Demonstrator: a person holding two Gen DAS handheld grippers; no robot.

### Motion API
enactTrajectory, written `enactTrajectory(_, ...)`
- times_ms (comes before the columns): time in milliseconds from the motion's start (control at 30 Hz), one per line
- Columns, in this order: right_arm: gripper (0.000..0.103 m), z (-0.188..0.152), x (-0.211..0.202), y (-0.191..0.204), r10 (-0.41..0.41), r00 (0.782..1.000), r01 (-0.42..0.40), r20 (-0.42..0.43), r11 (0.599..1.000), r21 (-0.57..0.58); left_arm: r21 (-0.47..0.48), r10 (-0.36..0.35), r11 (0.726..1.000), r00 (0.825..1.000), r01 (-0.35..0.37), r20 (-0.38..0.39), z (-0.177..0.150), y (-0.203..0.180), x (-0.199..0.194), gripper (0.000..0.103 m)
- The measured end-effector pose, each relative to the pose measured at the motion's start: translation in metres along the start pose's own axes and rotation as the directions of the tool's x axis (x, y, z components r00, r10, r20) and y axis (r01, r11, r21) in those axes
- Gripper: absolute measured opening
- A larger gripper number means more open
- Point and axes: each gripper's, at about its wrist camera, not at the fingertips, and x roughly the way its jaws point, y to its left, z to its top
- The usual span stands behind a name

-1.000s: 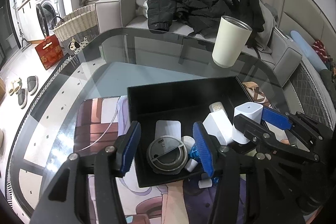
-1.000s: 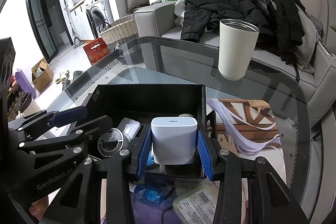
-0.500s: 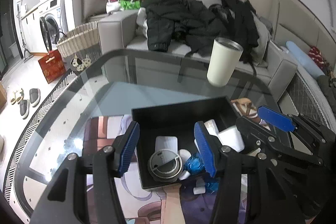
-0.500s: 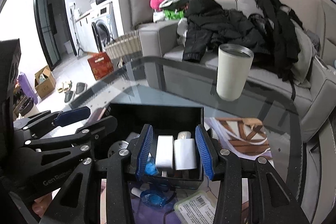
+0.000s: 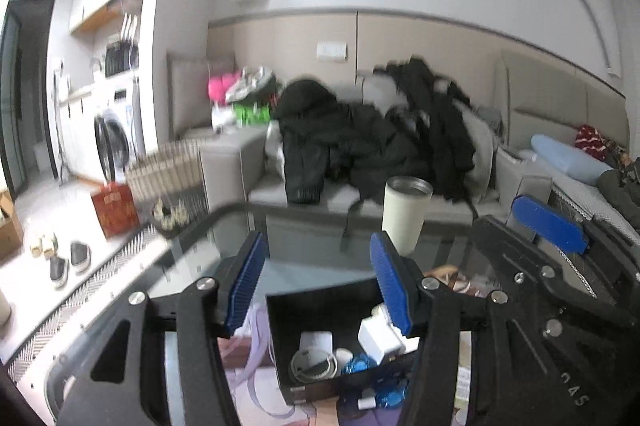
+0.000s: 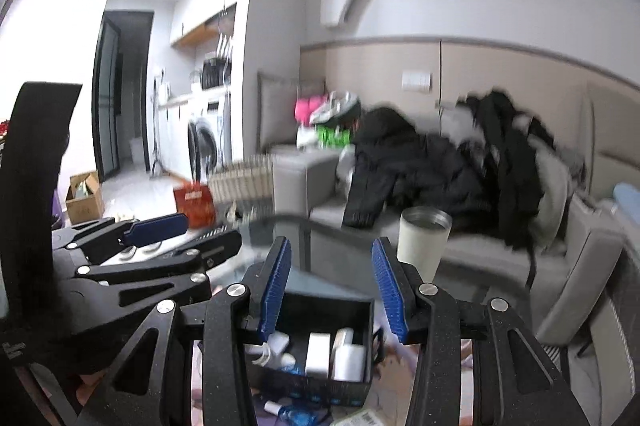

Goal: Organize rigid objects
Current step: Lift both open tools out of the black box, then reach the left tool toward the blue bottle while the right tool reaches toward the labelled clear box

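Item: black box, open-top, on glass table over a printed mat – holds white charger blocks, a round grey lid, a blue-wrapped bit, other small white pcs too blurred to ID. More blue wrappers and a small white pc lie on the mat just outside box's near wall. Left gripper: blue pads partly apart, nothing betw. them, raised above the box, not touching it. Right gripper: same – pads partly apart, empty, above box. Each gripper shows at edge of the other's view, side by side. Cream tumbler w/ metal rim upright nr far table edge, well apart from box. Bkgd: grey sofa w/ black jackets, wicker basket, washer.
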Motion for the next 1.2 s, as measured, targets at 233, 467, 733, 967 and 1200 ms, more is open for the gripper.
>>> enactTrajectory(233,0.043,0.008,-0.063,0.009,-0.011,0.980,0.022,0.199,0.999,-0.049,0.024,-0.023,1.000,0.985,0.020,0.169,0.008,-0.007,-0.047,0.058)
enactTrajectory(467,0.043,0.005,-0.106,0.012,0.016,0.970,0.001,0.244,0.998,-0.070,0.035,-0.060,0.998,0.983,0.055,0.173,0.004,-0.011,-0.063,0.059)
enactTrajectory(733,0.044,-0.001,-0.103,0.004,0.031,0.985,-0.017,0.170,0.997,-0.081,0.072,-0.108,0.992,0.991,0.102,0.078,-0.003,-0.023,-0.047,0.059)
enactTrajectory(967,0.046,-0.018,-0.065,-0.021,0.035,0.999,-0.037,-0.035,0.998,-0.046,0.093,-0.174,0.977,0.971,0.190,-0.163,-0.031,-0.032,-0.008,0.059)
enactTrajectory(1200,0.047,-0.060,-0.006,-0.058,0.075,0.936,-0.057,-0.343,0.996,0.063,0.150,-0.207,0.948,0.903,0.279,-0.376,-0.069,-0.049,0.023,0.058)
